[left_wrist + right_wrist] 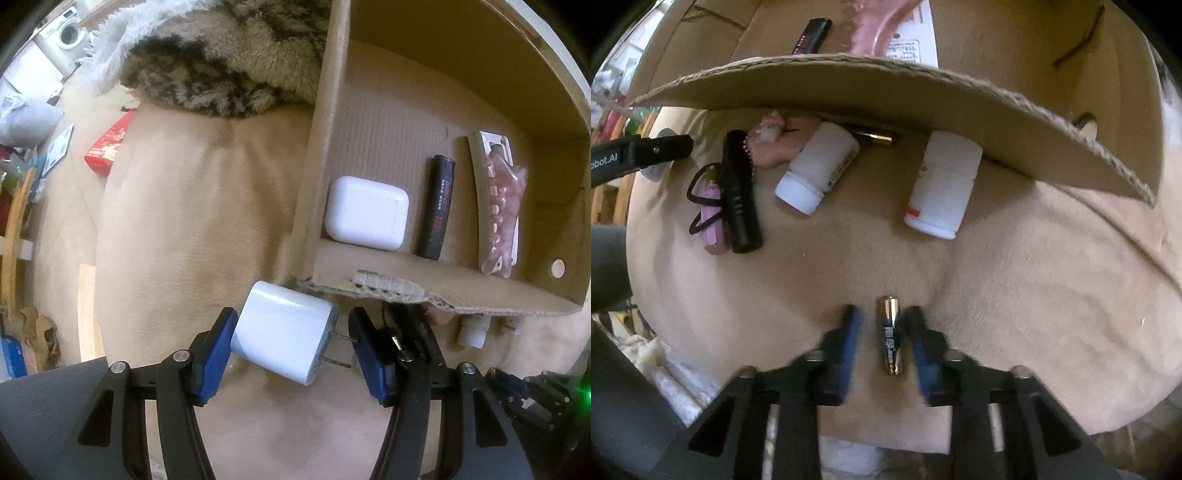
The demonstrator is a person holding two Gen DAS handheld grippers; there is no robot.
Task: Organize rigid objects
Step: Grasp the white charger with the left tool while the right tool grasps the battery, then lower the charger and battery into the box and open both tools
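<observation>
Risk log, working left to right across the beige blanket [177,229]. You are straddling the white charger plug [284,332] with your left gripper [291,339], jaws spread; the left pad is touching or nearly touching the plug's rounded back, while the right pad is sitting just off the tips of the two prongs. If you are closing along this axis, you are squeezing body against bare prongs: expect the plug to pivot or pop out sideways, since the prongs offer little bearing surface. The plug is lying on the blanket just outside the near left corner of the cardboard box [443,299], whose torn near wall could be catching it on the way over.

Inside the box, the white earbud case [365,214] is lying in that near left corner, with the black battery [437,206] and the pink blister pack [498,206] ranged toward the right wall; a careless drop could be knocking these out of line.

Further right, your right gripper [882,339] is bracketing the chrome battery [891,334], jaws narrowly spread, neither pad clearly pressing; the view is blurred. The cell is round and slick, so on soft cloth it could be rolling or squirting forward. Two white pill bottles [816,168] are lying well ahead by the box's near wall.
</observation>
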